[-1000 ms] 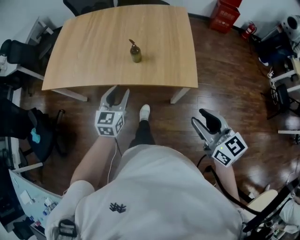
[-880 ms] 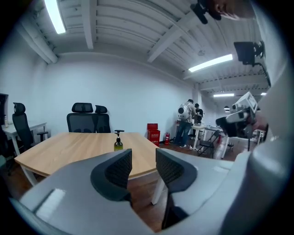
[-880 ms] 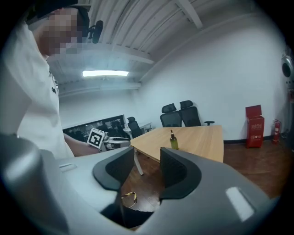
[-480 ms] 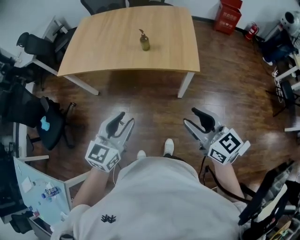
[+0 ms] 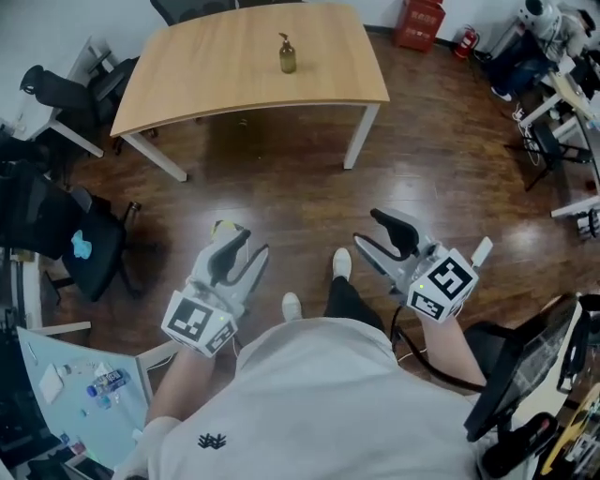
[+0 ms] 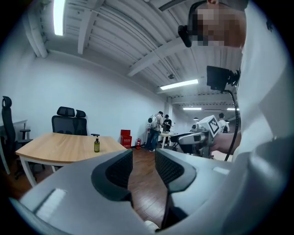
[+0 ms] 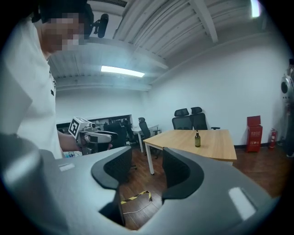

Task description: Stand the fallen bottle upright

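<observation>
A small olive-green pump bottle [image 5: 287, 53] stands upright on the wooden table [image 5: 216, 75], far from both grippers. In the left gripper view the bottle [image 6: 96, 144] shows left of the jaws, and in the right gripper view the bottle [image 7: 197, 139] shows above the right jaw. My left gripper [image 5: 242, 248] is held over the dark wood floor near the person's body, open and empty. My right gripper [image 5: 373, 232] hovers over the floor to the right; its jaws are opening with nothing between them.
Black office chairs [image 5: 56, 89] stand left of the table and behind it [image 6: 69, 120]. Red crates [image 5: 419, 21] and a fire extinguisher [image 5: 466, 39] sit at the back right. Desks and gear line the right side [image 5: 562, 112]. People [image 6: 158, 128] stand far off.
The person has stepped back from the table, so it now sits farther off. Both grippers came back with the body. The right jaws have spread wider. The bottle stays upright.
</observation>
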